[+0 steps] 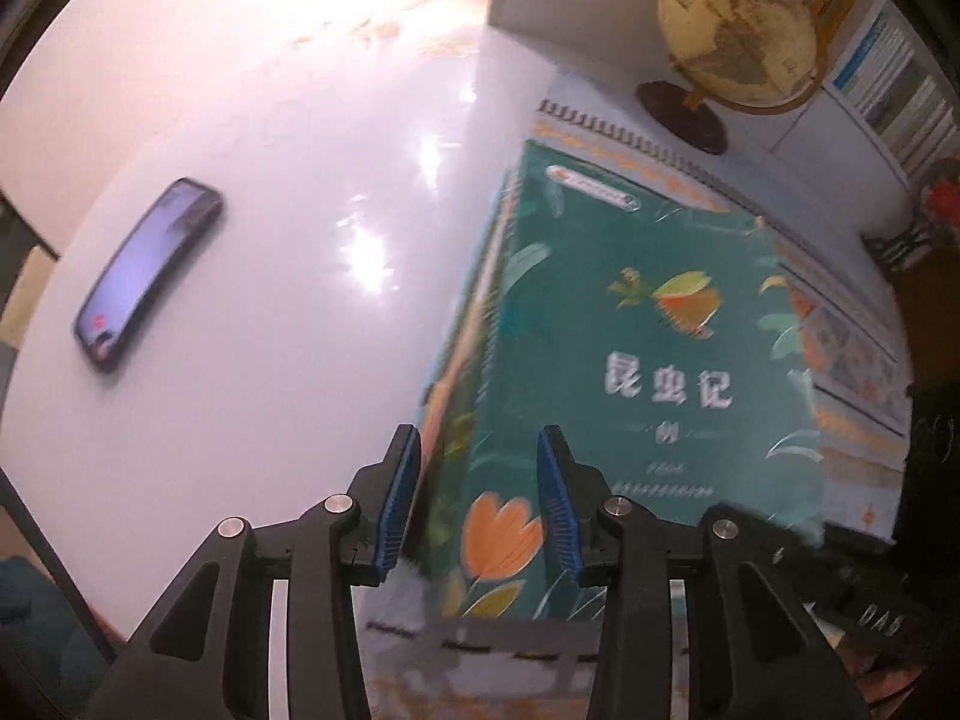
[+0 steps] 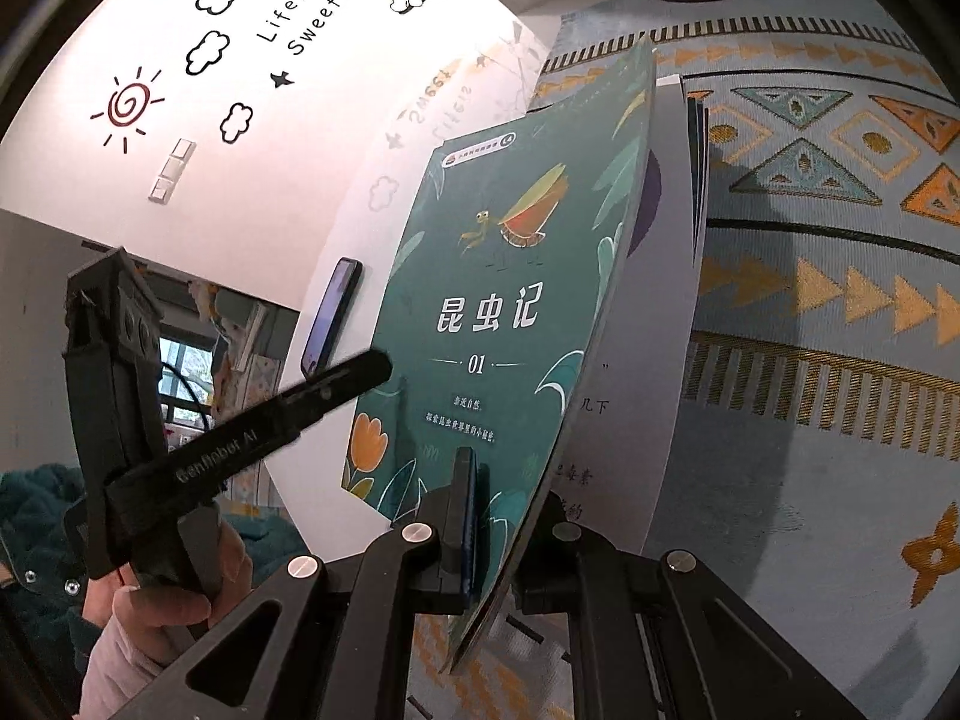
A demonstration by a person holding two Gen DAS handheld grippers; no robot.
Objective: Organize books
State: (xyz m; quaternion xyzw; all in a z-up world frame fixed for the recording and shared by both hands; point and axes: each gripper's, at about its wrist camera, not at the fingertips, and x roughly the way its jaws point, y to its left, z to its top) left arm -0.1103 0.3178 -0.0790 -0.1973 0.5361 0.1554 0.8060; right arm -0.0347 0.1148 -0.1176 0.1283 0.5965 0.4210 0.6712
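Doodled white wall, glossy white table

A lived-in home, likely a child's study corner. White shelves packed with book spines stand behind a vintage globe at the tabletop's far edge. A patterned woven cloth covers that side of the table. The wall carries playful decals: sun, clouds, "Life is Sweet". A phone lies on the bare tabletop.
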